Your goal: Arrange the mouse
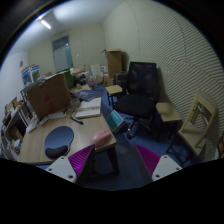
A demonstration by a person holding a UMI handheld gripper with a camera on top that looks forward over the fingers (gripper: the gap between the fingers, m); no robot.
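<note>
Gripper view looks out over a cluttered office. From where I stand, the claw point(113, 160) is released, its two pink-padded fingers point(83, 158) spread wide with only floor between them. Beyond the left finger a desk point(35, 140) carries a dark round mouse pad point(59, 137); I cannot make out the mouse. A black chair point(140, 90) stands farther off.

Fingers point(112, 165): two pale white angular tips, magenta pads point(148, 158) on inner faces.

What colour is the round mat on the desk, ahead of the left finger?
Dark blue-grey: the round mat lies on the light wooden desk. Gripper view shows it best.
</note>
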